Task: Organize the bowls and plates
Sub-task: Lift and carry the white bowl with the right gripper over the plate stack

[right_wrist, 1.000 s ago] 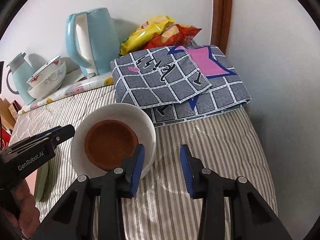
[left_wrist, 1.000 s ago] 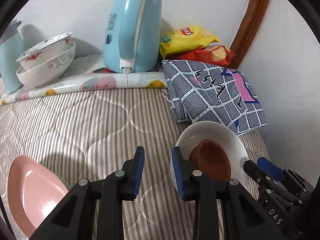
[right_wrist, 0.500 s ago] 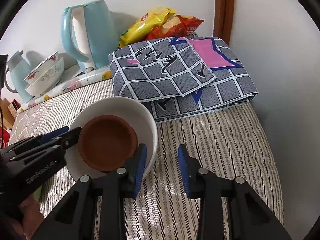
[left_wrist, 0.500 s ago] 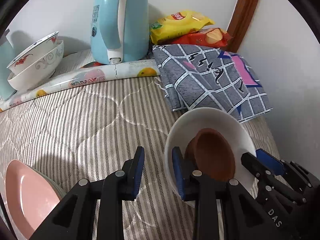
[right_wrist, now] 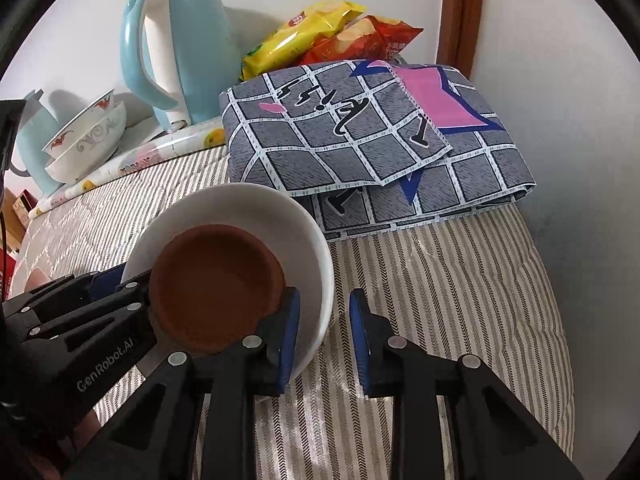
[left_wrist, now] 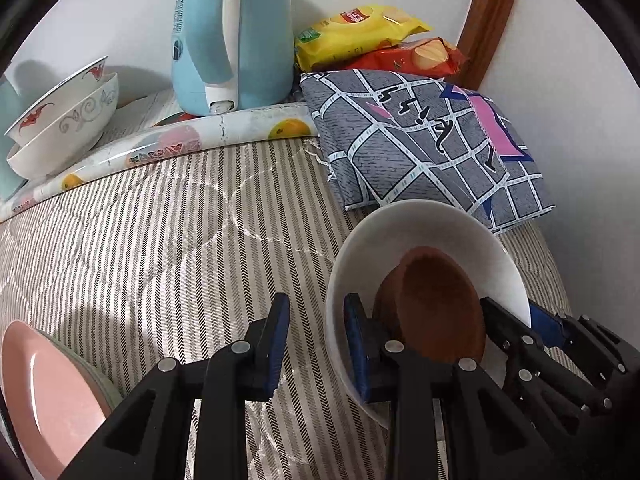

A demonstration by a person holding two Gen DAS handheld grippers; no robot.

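While both grippers straddle opposite sides of it, the white bowl (left_wrist: 432, 224) sits on the striped bed quilt (left_wrist: 160, 240), right of centre in the left wrist view and just in front of the folded grey checked cloth (left_wrist: 424, 136). A smaller brown bowl (left_wrist: 436, 304) is nested inside the white one, upright, off-centre toward the near side.

Left gripper (left_wrist: 316, 344): fingers partly spread with the white bowl's near-left rim between them. The right finger is down inside the bowl, between the wall and the brown bowl. The left finger is outside, with a strip of quilt showing between it and the wall. Not pinching.

Right gripper (right_wrist: 323, 340): fingers closing across the bowl's other rim. The left finger is inside against the brown bowl's edge, and the right finger is outside with a gap to the wall. No pinch on the rim yet. Each gripper shows in the other's view, coming in from the far side of the bowl.

A pink plate (left_wrist: 44, 392) sits at the lower left of the left wrist view, lying on a greenish plate edge (left_wrist: 108, 388), well apart from the white bowl. Two patterned bowls (left_wrist: 60, 128) are stacked at the far left on a fruit-print mat (left_wrist: 180, 140). A light blue kettle (left_wrist: 232, 36) stands on the same mat against the wall. Yellow snack bag (left_wrist: 356, 32) and red snack bag (left_wrist: 420, 54) lie behind the cloth, next to the wooden trim (left_wrist: 488, 12).
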